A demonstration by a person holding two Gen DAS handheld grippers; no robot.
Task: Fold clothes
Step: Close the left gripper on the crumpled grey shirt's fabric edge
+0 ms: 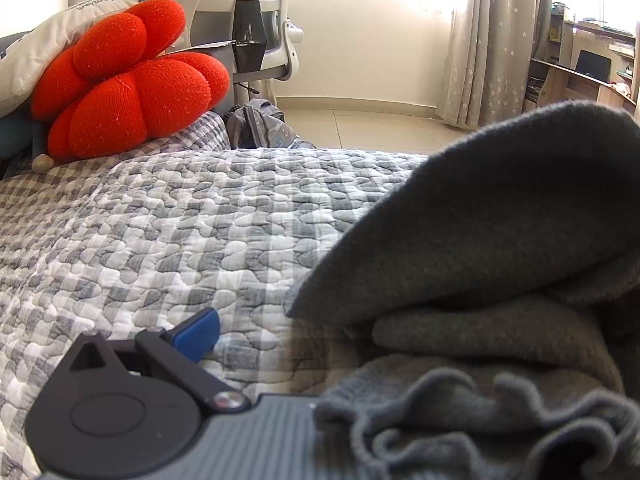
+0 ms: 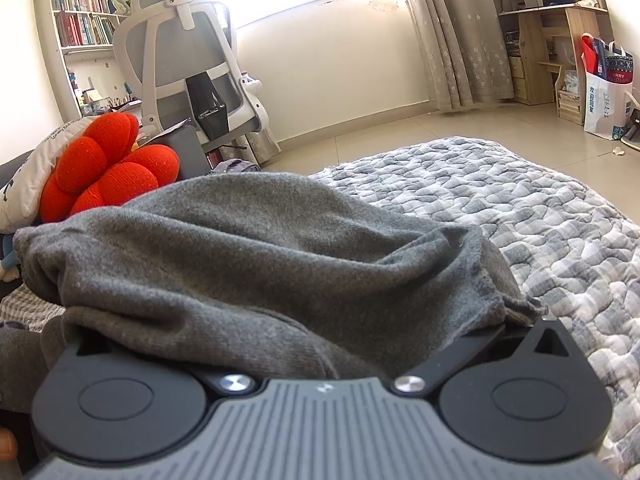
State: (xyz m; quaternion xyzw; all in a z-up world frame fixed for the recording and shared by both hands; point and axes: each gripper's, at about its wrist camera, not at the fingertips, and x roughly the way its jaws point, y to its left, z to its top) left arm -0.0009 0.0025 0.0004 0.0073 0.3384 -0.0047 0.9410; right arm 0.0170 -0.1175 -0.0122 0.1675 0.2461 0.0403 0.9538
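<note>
A dark grey knit garment [image 1: 480, 240] lies bunched on the checked quilt [image 1: 180, 220] of a bed. In the left wrist view it fills the right half and covers my left gripper's [image 1: 320, 332] right finger. The left finger's blue pad [image 1: 200, 334] stands far out to the left over bare quilt, so the jaws are apart. In the right wrist view the same garment [image 2: 240, 260] is heaped over my right gripper [image 2: 324, 320] and hides both fingers. Its linkage arms are spread wide, and cloth lies between and over them.
A red flower-shaped cushion [image 1: 124, 80] and a white pillow [image 1: 36, 60] sit at the bed's far left. Beyond the bed edge are a white office chair [image 2: 192, 64], a tiled floor [image 2: 400, 136], curtains [image 2: 460, 40], a wooden desk [image 2: 552, 40] and shopping bags [image 2: 606, 88]. Bare quilt [image 2: 540, 208] extends to the right.
</note>
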